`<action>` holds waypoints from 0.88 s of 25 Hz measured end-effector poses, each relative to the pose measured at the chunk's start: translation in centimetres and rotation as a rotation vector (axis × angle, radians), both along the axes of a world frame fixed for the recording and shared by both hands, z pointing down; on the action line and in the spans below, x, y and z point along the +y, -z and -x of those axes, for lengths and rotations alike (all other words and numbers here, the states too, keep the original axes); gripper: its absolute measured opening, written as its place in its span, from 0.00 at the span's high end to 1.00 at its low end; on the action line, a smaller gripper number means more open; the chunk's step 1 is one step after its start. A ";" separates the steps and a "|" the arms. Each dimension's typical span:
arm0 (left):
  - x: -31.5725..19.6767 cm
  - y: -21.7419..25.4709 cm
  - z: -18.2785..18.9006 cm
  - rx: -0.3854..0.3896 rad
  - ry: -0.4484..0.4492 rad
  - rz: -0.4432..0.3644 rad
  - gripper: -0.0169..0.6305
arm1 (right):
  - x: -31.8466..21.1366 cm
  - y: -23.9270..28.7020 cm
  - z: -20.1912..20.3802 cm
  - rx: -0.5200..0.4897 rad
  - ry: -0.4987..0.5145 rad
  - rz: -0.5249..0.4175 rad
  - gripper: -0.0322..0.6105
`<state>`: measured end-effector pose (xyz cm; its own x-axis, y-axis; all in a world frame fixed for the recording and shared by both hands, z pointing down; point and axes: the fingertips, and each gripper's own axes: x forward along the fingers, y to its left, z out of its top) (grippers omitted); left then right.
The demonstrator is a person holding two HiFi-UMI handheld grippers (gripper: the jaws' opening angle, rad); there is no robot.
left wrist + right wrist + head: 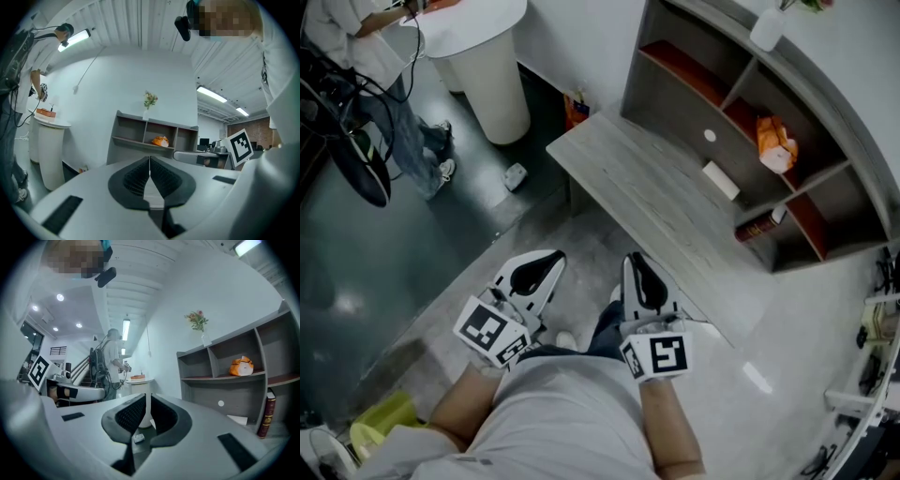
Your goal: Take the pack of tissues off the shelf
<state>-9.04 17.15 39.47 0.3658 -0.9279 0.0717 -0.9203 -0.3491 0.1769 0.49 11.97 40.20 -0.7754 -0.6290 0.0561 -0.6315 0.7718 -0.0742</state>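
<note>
The left gripper (549, 259) is closed: in the left gripper view its 2 black ribbed jaws meet at the tips with nothing between them (149, 158). The right gripper (636, 259) is open only by a thin slit, and its own view shows nothing in that slit (147, 397). Both are held low and close to the person's body, side by side, each with its marker cube toward the person, and both are well apart from the shelf.

Ahead of them a grey wooden desk (642, 178) runs along the wall, and a small white box (721, 180) lies on it. Behind the desk stands the grey shelf (825, 112) with red-lined boards. The pack of tissues (775, 145), orange and white, sits on the board in the middle of the 3 upper compartments (160, 140), untouched; the right gripper view shows it there too (242, 366). A dark red book (266, 418) stands upright at the right end of the desk, below the pack. On top of the shelf is a white vase (205, 339) with a few flowers.

Far to the left a person (366, 47) stands beside a white round pedestal table (492, 66).
</note>
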 end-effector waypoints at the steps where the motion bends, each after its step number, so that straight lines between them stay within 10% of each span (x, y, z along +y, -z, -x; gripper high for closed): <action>1: -0.8 0.0 0.2 -0.002 0.004 0.001 0.95 | -0.9 0.0 0.3 -0.002 0.005 0.001 0.89; 22: -22.3 1.3 -1.8 -0.042 0.041 0.033 0.95 | -23.8 2.0 -1.9 -0.046 0.010 0.009 0.89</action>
